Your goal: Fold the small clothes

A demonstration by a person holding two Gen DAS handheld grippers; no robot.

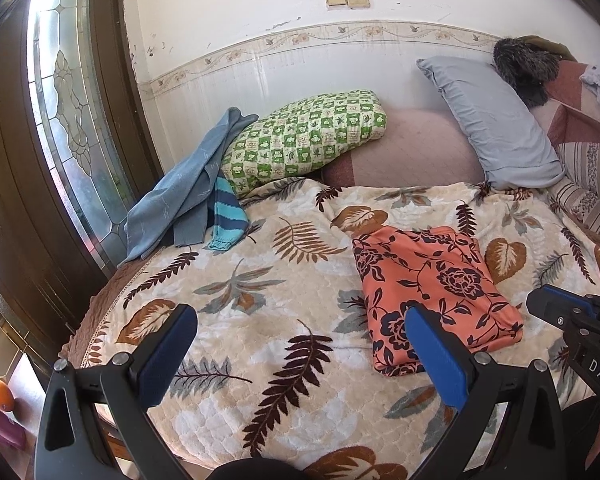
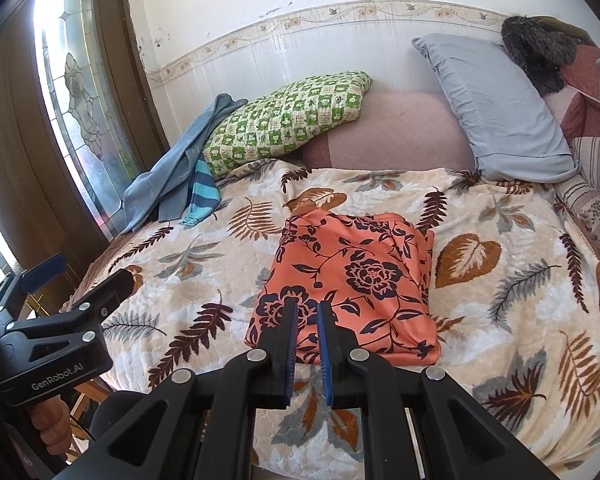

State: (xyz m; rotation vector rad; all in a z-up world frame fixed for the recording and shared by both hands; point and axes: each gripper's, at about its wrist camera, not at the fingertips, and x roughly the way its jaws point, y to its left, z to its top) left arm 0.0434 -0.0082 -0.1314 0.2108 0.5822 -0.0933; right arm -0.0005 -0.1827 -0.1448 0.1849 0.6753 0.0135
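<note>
An orange garment with dark flowers (image 1: 432, 292) lies folded into a rectangle on the leaf-patterned blanket (image 1: 260, 320); it also shows in the right wrist view (image 2: 356, 280). My left gripper (image 1: 300, 332) is open and empty, hovering over the blanket left of the garment, its right finger over the garment's near corner. My right gripper (image 2: 307, 320) has its jaws nearly closed with a narrow gap and nothing between them, just above the garment's near edge. It shows at the right edge of the left wrist view (image 1: 560, 312).
A blue cloth (image 1: 188, 192) and a striped teal garment (image 1: 228, 216) lie heaped at the far left by a green checkered pillow (image 1: 304, 136). A grey pillow (image 1: 496, 120) leans at the back right. A glass door (image 1: 72, 120) stands left of the bed.
</note>
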